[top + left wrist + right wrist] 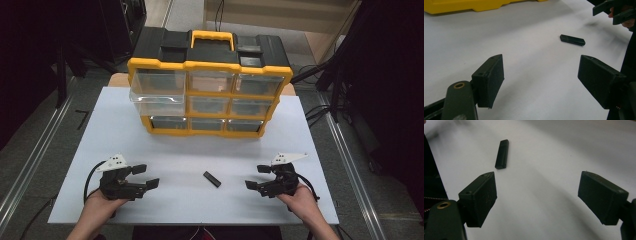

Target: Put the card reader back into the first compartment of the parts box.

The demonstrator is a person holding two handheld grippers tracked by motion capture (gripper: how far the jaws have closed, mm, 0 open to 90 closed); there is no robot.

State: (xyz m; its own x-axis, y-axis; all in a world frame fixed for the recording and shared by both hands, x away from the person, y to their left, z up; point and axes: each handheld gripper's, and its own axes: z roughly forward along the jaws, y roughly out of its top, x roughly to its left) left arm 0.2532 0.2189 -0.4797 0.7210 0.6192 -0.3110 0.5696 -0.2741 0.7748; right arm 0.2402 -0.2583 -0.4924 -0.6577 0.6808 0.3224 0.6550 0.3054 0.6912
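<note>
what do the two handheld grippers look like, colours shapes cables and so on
Both the left gripper and the right gripper are black, with two flat, block-shaped jaws. Each carries a pale three-cornered plate with small dark dots on top and trails a black cable. No sleeves show on the forearms.

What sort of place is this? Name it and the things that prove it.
Probably a lab or workshop bench set up for recording. A white table carries a yellow and black drawer organizer, cables trail over the grey floor, and dark equipment stands flank the table.
</note>
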